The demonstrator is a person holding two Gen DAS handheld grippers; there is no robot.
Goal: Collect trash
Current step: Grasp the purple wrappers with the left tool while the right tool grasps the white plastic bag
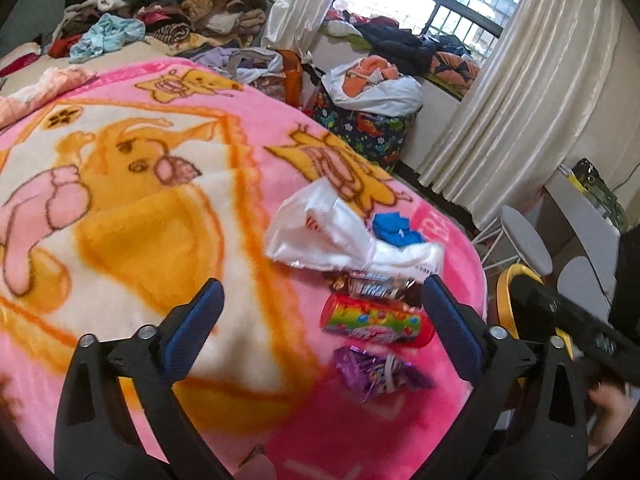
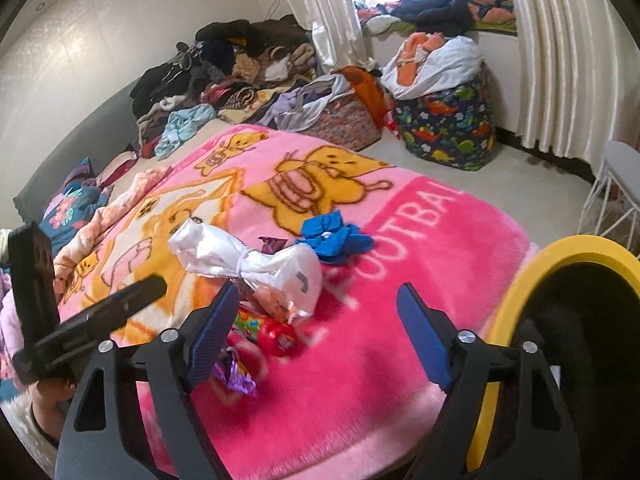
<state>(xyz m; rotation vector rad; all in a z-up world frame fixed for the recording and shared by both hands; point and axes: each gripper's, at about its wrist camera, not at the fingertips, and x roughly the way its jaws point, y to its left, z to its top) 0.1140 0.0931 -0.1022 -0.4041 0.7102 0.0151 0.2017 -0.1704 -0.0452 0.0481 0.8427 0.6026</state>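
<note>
Approach step, nothing picked up. The left gripper (image 1: 320,296) hung over the pink blanket (image 1: 120,200) with its jaws spread and nothing between them; the right gripper (image 2: 316,308) was likewise released and empty. The trash lay clustered near the bed's corner: a knotted white plastic bag (image 1: 320,232), a blue crumpled piece (image 1: 394,230) just beside it, a red candy tube (image 1: 376,322) and a purple wrapper (image 1: 376,372) nearest the grippers (some foil wrappers too, partly under the bag). A yellow-rimmed bin (image 2: 560,256) stood off the bed edge, right side. Next move, as I judged it: lower onto one piece, probably the tube or wrapper, clamp it, carry it to the bin.
</note>
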